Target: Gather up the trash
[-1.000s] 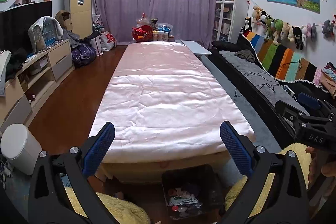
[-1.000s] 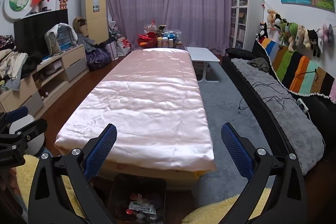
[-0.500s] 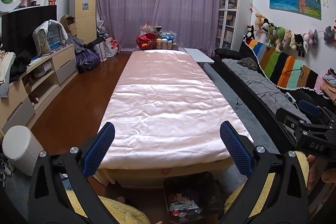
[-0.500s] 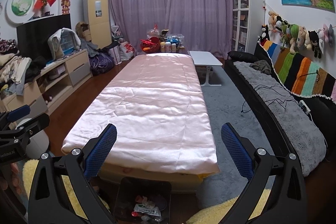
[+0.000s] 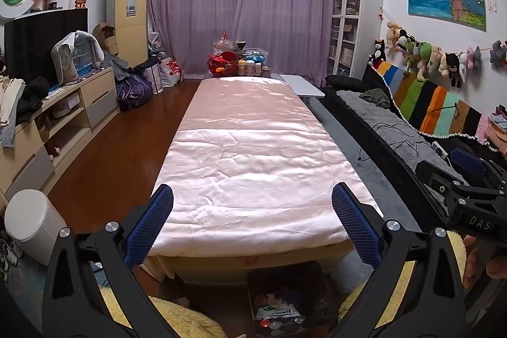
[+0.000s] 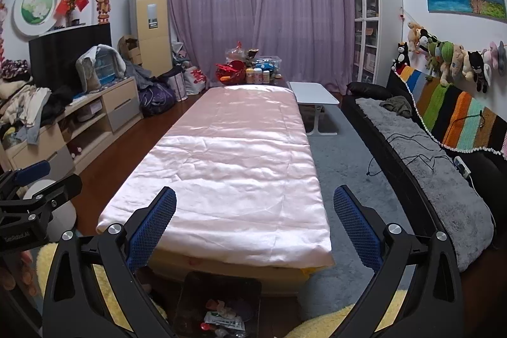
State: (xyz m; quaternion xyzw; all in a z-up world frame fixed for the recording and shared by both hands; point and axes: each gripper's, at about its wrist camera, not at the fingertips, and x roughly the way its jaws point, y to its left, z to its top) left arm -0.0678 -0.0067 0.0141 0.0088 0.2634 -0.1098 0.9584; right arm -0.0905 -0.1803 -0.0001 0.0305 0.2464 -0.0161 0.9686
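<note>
A dark bin (image 5: 290, 296) with wrappers and small trash inside stands on the floor at the near end of the long table. It also shows in the right wrist view (image 6: 221, 303). My left gripper (image 5: 252, 208) is open and empty, held above the bin and the table's near edge. My right gripper (image 6: 254, 209) is open and empty too, level with the left one. The right gripper shows at the right edge of the left wrist view (image 5: 469, 205), and the left gripper at the left edge of the right wrist view (image 6: 31, 205).
The long table (image 5: 253, 154) wears a pink satin cloth. Bottles and a red basket (image 5: 221, 64) crowd its far end. A white round bin (image 5: 31, 227) stands at the left, a black sofa (image 6: 427, 154) at the right, a cabinet (image 5: 63, 122) along the left wall.
Both grippers have tilted upward and risen a little, so the room's far end shows lower in view. Both stay open and empty.
</note>
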